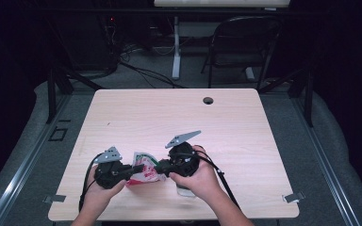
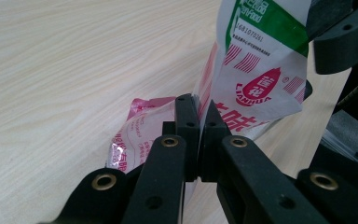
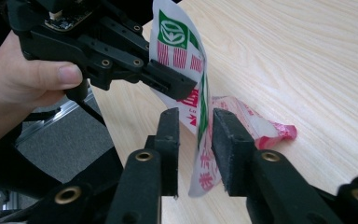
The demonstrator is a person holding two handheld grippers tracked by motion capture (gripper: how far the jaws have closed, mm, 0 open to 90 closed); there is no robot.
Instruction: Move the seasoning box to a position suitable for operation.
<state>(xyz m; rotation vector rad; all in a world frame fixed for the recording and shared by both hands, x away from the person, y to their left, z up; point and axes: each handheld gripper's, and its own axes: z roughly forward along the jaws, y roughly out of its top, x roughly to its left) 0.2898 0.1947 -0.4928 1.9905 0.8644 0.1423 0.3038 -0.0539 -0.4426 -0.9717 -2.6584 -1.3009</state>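
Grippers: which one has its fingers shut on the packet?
The left gripper: its fingers pinch the packet, while the right gripper has its fingers apart around it.

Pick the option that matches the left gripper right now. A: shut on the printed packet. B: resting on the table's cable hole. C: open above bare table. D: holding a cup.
A: in the left gripper view, the left gripper has its fingers pressed together on the edge of the printed packet.
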